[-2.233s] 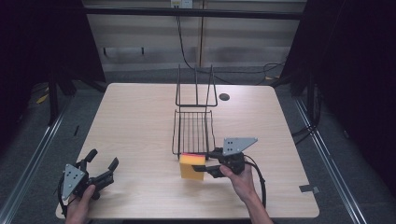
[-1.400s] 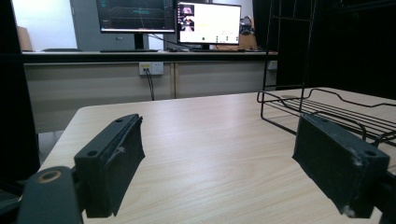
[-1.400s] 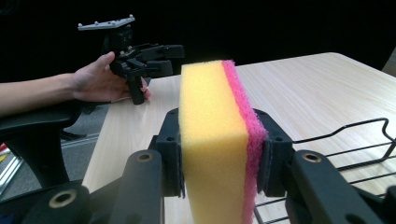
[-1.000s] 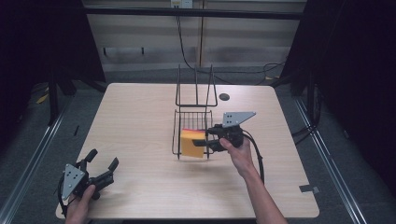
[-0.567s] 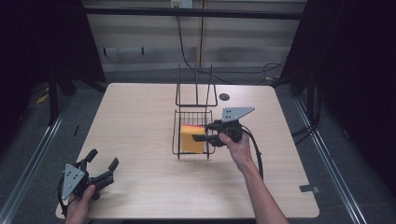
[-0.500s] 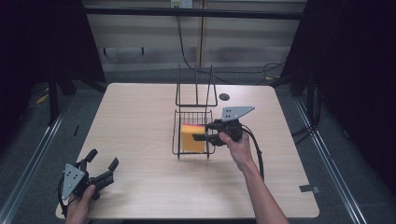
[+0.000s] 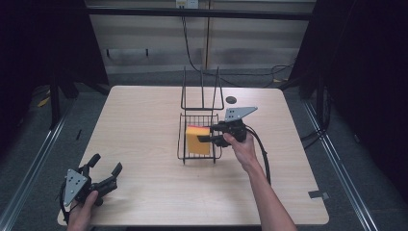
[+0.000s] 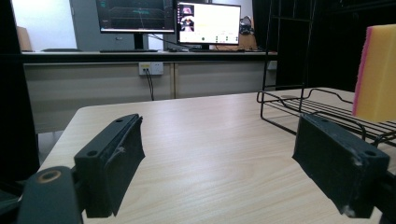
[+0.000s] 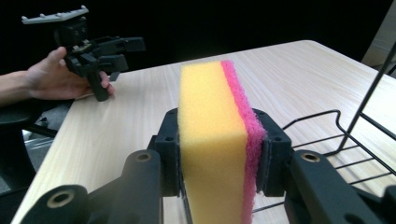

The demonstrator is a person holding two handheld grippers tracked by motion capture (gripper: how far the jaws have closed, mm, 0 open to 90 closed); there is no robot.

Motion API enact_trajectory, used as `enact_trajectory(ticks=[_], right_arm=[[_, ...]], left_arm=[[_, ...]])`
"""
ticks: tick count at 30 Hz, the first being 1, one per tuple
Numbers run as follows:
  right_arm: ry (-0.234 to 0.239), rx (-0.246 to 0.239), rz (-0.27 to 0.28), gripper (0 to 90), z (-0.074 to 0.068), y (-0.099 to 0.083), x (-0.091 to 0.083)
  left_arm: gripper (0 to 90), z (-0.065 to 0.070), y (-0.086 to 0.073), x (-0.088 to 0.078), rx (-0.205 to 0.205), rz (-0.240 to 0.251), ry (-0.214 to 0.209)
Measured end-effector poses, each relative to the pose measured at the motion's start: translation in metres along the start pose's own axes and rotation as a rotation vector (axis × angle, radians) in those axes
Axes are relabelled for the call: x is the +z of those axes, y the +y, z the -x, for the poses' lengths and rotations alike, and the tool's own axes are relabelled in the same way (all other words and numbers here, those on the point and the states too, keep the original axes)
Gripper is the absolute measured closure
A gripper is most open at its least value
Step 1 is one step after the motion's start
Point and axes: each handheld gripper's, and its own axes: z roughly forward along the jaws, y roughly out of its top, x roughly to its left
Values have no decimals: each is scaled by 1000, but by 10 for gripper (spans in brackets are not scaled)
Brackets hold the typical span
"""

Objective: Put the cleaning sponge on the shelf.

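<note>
A yellow sponge (image 7: 198,140) with a pink scouring face stands on edge over the low tray of a black wire rack (image 7: 182,144) at mid-table. My right gripper (image 7: 206,134) reaches in from the right and is shut on it. In the right gripper view the pads press both broad faces of the sponge (image 9: 215,144), with the rack's wires (image 9: 336,116) to the right. Whether the sponge touches the wires I cannot tell. My left gripper (image 7: 106,163) rests at the table's front left corner, open and empty. Its jaws stand wide apart in the left gripper view (image 8: 219,154), with the sponge (image 8: 378,74) far right.
The rack has a tall upright wire back (image 7: 202,91) on its far side. A small dark disc (image 7: 231,99) lies on the table behind it. A piece of tape (image 7: 317,195) sits near the front right corner. Monitors (image 8: 208,23) stand beyond the far edge.
My right gripper carried the sponge from the table in front of the rack up and away, over the rack's tray. The left gripper stayed where it was.
</note>
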Motion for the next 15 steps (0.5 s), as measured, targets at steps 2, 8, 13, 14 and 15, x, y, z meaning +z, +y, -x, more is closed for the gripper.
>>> enact_trajectory(ticks=[2,8,13,14,15], right_arm=[[0,9,-6,603,3,-3,2],[9,4,-19,601,5,-9,6],[16,8,-24,600,4,-12,7],[28,10,-24,600,4,-12,7],[33,11,-26,599,3,-12,6]], left_arm=[[157,0,0,0,0,1,0],[157,0,0,0,0,0,0],[157,0,0,0,0,1,1],[157,0,0,0,0,1,1],[157,0,0,0,1,1,4]])
